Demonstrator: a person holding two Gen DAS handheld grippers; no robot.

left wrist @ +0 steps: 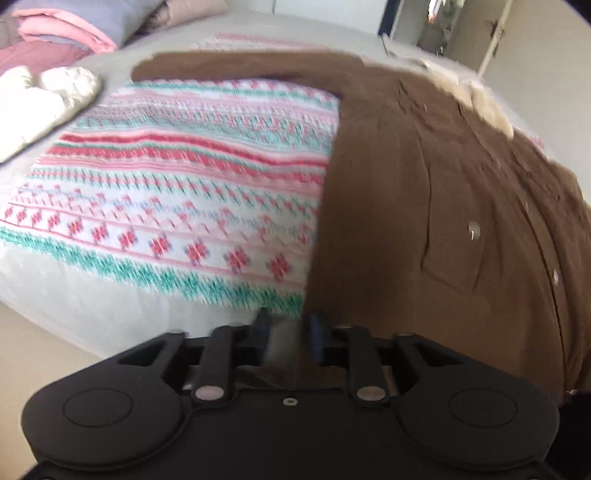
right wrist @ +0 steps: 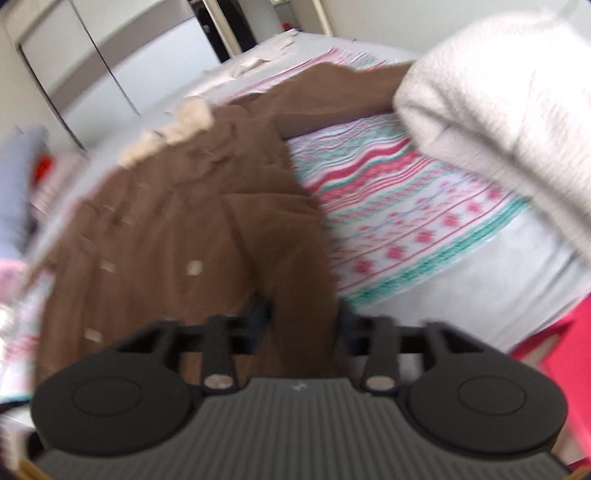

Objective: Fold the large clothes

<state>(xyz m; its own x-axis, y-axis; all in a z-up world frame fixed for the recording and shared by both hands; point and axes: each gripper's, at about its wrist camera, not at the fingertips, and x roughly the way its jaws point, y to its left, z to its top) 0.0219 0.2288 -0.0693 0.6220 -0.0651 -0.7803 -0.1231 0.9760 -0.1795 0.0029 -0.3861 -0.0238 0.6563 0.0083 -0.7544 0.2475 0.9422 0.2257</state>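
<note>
A large brown coat (left wrist: 424, 192) with pale buttons and a cream fleece collar (left wrist: 487, 107) lies spread on a patterned blanket (left wrist: 184, 177) on a bed, one sleeve stretched out to the far left. My left gripper (left wrist: 290, 334) sits at the coat's near hem corner, jaws close together with brown cloth between them. In the right wrist view the coat (right wrist: 177, 229) fills the left and middle. My right gripper (right wrist: 304, 314) has its jaws around the coat's near hem edge. Both views are blurred.
A cream padded garment (left wrist: 40, 99) lies on the bed at the left and shows large in the right wrist view (right wrist: 509, 110). Folded pink and grey bedding (left wrist: 70, 33) is stacked at the far left. A wardrobe (right wrist: 92, 74) stands beyond the bed.
</note>
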